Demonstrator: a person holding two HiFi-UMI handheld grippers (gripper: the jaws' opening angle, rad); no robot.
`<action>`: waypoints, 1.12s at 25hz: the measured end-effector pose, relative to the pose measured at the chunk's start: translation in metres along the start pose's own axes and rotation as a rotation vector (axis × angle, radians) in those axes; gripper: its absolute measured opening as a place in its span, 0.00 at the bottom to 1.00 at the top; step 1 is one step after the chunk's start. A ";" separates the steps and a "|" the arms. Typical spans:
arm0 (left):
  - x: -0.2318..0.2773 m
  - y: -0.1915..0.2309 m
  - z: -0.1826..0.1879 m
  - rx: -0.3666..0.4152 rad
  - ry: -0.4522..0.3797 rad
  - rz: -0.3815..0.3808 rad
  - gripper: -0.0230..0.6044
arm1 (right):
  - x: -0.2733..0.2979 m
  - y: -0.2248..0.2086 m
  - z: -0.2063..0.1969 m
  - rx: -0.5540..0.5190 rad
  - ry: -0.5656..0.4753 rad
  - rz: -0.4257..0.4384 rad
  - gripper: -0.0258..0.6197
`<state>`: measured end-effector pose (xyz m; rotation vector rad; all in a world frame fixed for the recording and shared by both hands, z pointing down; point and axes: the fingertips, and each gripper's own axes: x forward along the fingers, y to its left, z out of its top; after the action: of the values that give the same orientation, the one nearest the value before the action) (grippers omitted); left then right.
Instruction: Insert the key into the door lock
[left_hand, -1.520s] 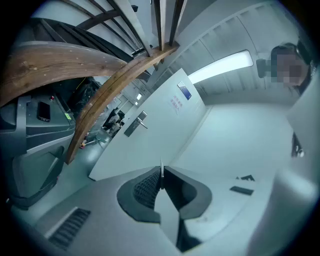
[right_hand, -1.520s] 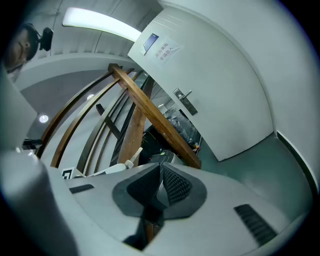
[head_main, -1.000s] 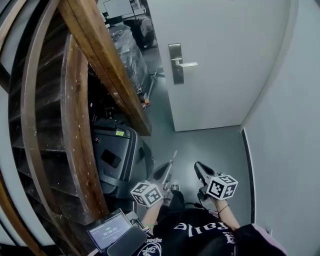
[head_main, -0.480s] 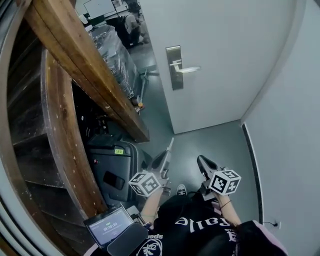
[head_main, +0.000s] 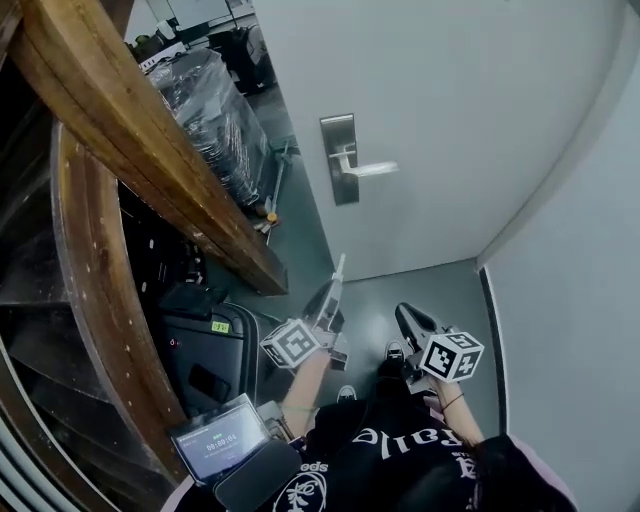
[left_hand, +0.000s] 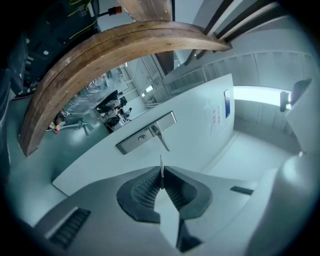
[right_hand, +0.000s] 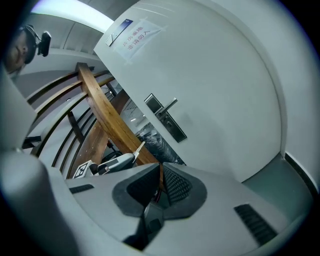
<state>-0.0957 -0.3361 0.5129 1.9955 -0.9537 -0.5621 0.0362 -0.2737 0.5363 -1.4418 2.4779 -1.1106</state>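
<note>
We've got the thin silver key pinched in the left tongs, blade aimed at the brushed steel lock plate but well short of it, while the right tongs hang closed and empty, out of the way.

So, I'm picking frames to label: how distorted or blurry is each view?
Head view: sharp, door handle crisp. Left gripper view: strong fisheye bows the wooden beam, dark corners, key clear. Right gripper view: same fisheye bulges the door.
</note>
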 end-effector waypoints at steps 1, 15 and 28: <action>0.015 0.002 0.003 -0.036 -0.018 -0.003 0.07 | 0.008 -0.006 0.012 -0.011 0.007 0.011 0.09; 0.162 0.058 0.058 -0.287 -0.253 0.051 0.07 | 0.059 -0.063 0.096 -0.087 0.085 0.097 0.09; 0.191 0.076 0.067 -0.432 -0.302 0.040 0.07 | 0.060 -0.080 0.099 -0.053 0.079 0.099 0.09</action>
<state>-0.0556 -0.5482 0.5311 1.5287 -0.9515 -0.9779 0.0997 -0.3992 0.5289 -1.2962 2.6196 -1.1125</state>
